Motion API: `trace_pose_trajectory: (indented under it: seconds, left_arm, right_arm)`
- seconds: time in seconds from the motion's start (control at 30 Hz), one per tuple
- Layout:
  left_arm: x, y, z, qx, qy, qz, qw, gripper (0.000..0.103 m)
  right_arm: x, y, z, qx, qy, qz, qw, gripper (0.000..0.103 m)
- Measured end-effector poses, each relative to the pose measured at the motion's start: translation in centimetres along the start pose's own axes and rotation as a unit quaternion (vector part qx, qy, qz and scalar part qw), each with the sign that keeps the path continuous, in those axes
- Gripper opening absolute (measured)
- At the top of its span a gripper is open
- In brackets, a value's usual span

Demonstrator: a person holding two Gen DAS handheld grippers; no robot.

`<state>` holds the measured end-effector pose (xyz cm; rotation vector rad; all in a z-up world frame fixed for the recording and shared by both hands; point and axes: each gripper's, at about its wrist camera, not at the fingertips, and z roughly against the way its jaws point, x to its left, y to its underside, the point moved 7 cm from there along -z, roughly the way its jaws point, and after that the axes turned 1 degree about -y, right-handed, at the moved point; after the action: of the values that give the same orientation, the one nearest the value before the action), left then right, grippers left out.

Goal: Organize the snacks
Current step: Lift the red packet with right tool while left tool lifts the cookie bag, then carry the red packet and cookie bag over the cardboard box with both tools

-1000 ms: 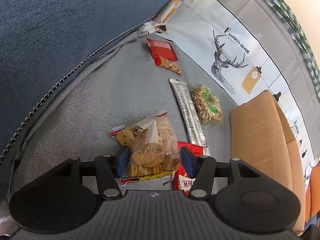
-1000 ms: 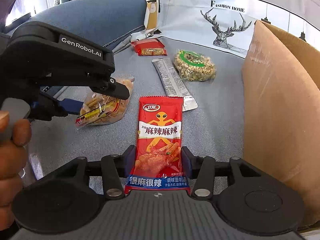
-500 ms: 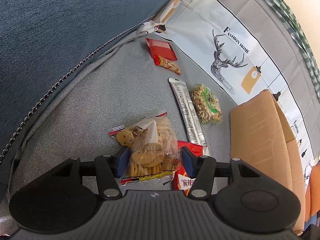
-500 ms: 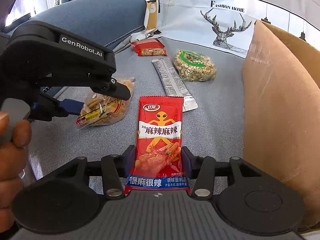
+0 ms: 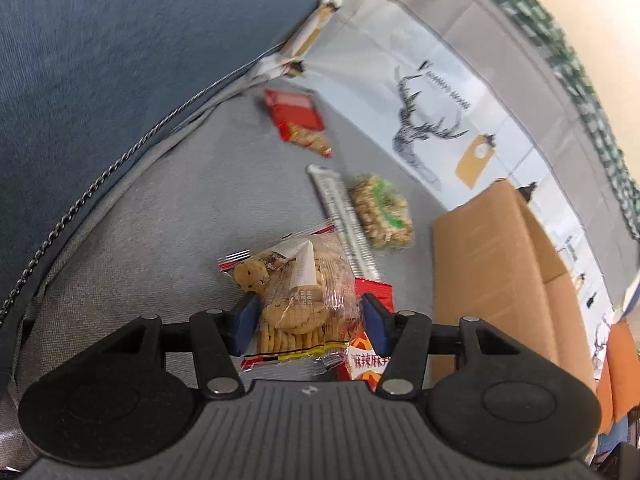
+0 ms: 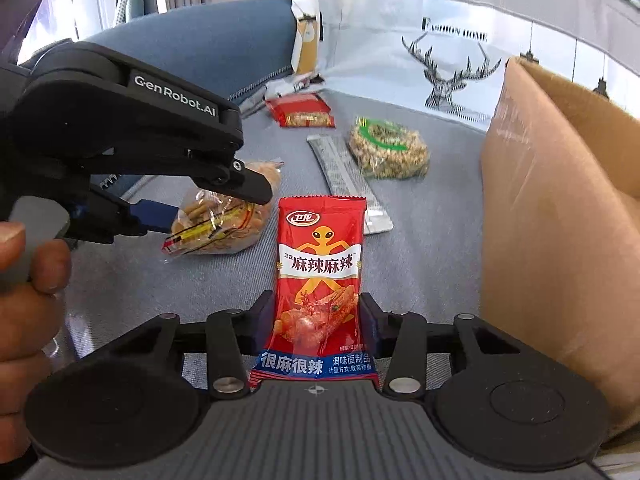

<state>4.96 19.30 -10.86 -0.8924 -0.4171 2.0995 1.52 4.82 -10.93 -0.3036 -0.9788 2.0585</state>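
While the left tongs (image 5: pixel 306 318) grip the clear biscuit bag (image 5: pixel 298 292) on the grey sofa seat (image 5: pixel 132 220), the right tongs (image 6: pixel 316 320) have just been closing on the red spicy-strip packet (image 6: pixel 320 272) – pads now against its sides. Cardboard box (image 6: pixel 552 208) stands just to the packet's right; peanut bag (image 6: pixel 386 148) & silver sachet (image 6: pixel 344 176) lie beyond.

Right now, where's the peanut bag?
In the right wrist view the peanut bag lies on the sofa seat, upper middle, beside the silver packet, left of the cardboard box.

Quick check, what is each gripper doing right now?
Left gripper: closed on the cookie bag.
Right gripper: jaws just closing, gripping the red snack packet.
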Motion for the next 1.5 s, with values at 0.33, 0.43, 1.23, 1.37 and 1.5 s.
trace_pose_trajectory:
  seconds: [0.33, 0.43, 1.23, 1.37, 1.5]
  left_arm:
    - [-2.2, -0.3, 5.0, -0.072, 0.059, -0.009, 0.9956, 0.060]
    - [-2.9, -0.6, 5.8, -0.080, 0.063, -0.009, 0.9948, 0.060]
    - [-7.7, -1.4, 6.3, -0.100, 0.069, -0.047, 0.9915, 0.060]
    - [-10.1, -1.2, 6.6, -0.108, 0.081, -0.074, 0.9881, 0.060]
    - [-13.2, -1.0, 7.0, -0.116, 0.087, -0.109, 0.9834, 0.060]
  right_arm:
    - [-0.7, -2.1, 5.0, -0.076, 0.003, 0.013, 0.997, 0.043]
    - [-1.2, -3.1, 6.7, -0.099, 0.004, 0.021, 0.995, 0.043]
    - [-15.5, -11.2, 17.2, -0.238, 0.074, -0.047, 0.967, 0.042]
    - [-20.0, -9.3, 16.8, -0.229, 0.101, -0.098, 0.963, 0.042]
    - [-22.8, -8.8, 17.3, -0.227, 0.113, -0.129, 0.959, 0.042]
